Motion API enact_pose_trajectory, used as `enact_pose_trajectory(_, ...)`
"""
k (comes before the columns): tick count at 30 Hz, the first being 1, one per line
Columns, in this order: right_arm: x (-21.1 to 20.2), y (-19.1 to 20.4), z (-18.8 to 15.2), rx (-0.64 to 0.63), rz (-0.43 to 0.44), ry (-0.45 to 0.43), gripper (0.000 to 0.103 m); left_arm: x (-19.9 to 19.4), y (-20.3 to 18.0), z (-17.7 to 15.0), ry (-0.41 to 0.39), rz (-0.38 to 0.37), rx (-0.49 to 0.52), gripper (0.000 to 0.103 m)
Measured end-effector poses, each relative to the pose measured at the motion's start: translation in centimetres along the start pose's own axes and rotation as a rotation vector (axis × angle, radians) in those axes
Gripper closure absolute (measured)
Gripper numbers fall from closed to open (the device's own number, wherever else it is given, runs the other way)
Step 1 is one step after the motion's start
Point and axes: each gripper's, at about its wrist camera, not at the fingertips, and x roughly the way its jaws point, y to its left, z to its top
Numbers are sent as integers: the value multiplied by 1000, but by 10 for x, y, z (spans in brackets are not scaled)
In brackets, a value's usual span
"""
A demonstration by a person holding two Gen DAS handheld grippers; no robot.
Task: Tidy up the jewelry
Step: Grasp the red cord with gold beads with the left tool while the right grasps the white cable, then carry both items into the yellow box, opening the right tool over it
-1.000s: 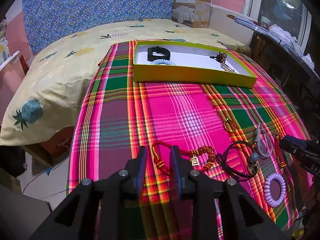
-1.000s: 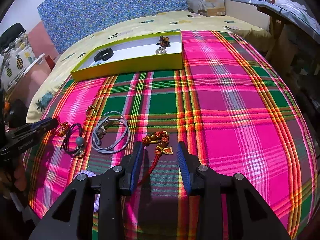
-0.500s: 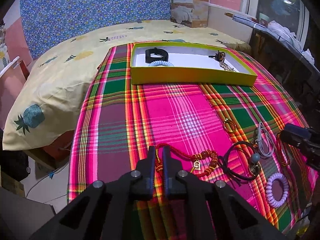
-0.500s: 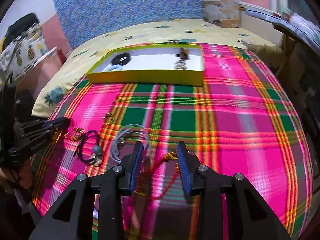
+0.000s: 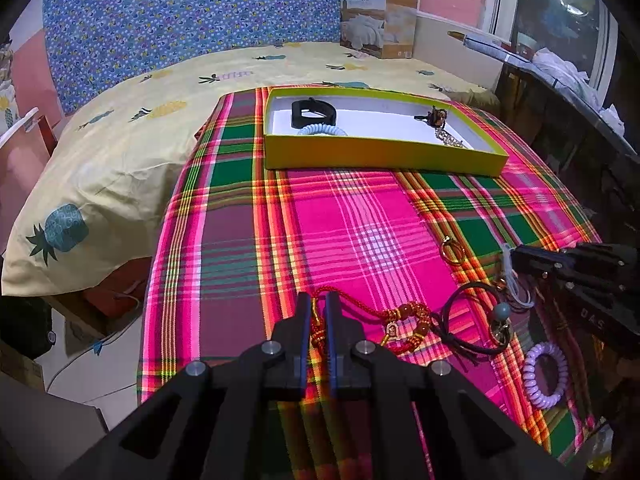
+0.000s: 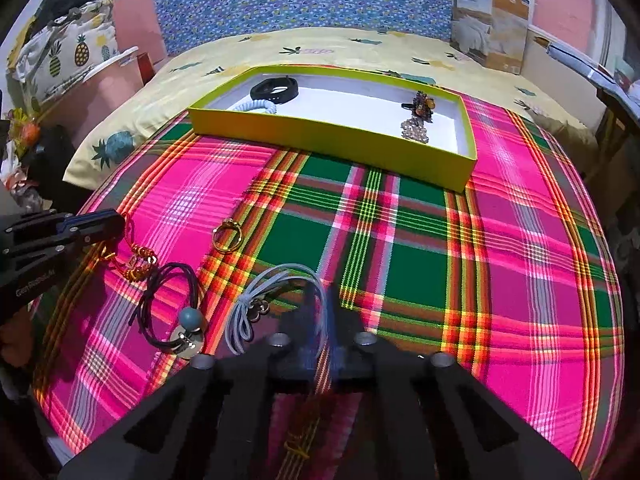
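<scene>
My left gripper point(image 5: 318, 312) is shut on the red cord bracelet point(image 5: 404, 322), whose beads and gold charm trail right on the plaid cloth. It also shows in the right wrist view point(image 6: 116, 222). My right gripper point(image 6: 326, 300) is blurred and looks shut on a red cord charm point(image 6: 298, 446) that hangs under it; it shows at the right of the left wrist view point(image 5: 516, 258). The yellow tray point(image 5: 380, 158) stands at the far end and holds a black band point(image 5: 312, 114), a pale coil tie point(image 5: 322, 131), a brown clip point(image 5: 436, 116) and a chain point(image 5: 450, 138).
On the cloth lie a gold ring point(image 6: 228, 234), a black cord tie with a blue bead point(image 6: 172, 308), a grey elastic loop point(image 6: 276, 292) and a purple coil tie point(image 5: 544, 374). The pineapple bedspread point(image 5: 120, 152) lies left. A dark desk point(image 5: 580, 120) stands right.
My left gripper closed on the red cord bracelet and drew back a little. My right gripper closed on the red cord charm and lifted it off the cloth while swinging left.
</scene>
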Motion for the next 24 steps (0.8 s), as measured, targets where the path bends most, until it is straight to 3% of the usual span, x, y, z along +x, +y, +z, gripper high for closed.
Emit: enact_pose_trajectory(24, -51, -6, 18, 60, 28, -138, 102, -41, -2, 36, -104, -63, 2, 96)
